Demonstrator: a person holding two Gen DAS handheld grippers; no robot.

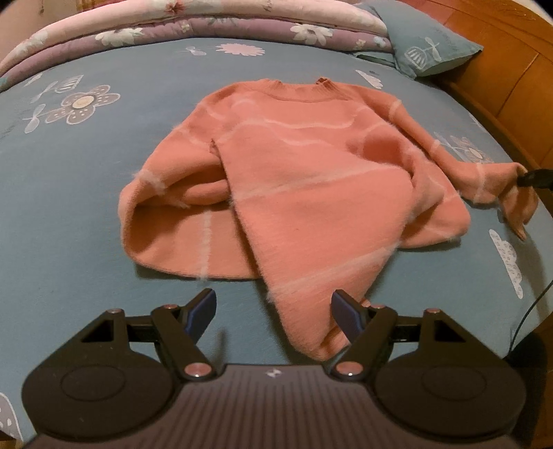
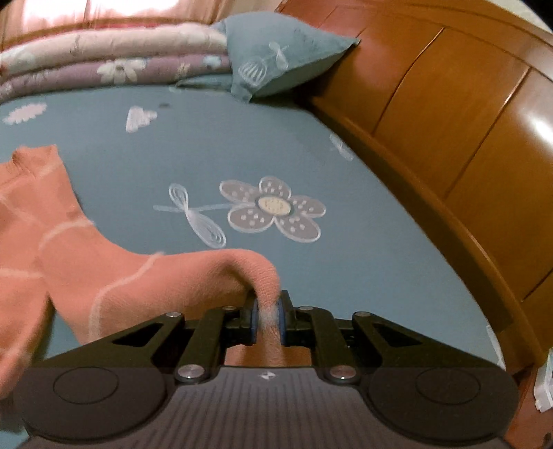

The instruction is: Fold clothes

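Salmon-pink sweater (image 1: 304,179) is sprawling across the bed (image 1: 86,193), right gripper (image 2: 269,317) pinching its sleeve (image 2: 214,276) toward the headboard-side edge, left gripper (image 1: 273,311) gaping near the hem.

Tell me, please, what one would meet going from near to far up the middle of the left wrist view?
Left gripper, open over the sheet → pink sweater, its hem nearest and collar farthest → blue floral bedsheet → folded floral quilts at the far edge.
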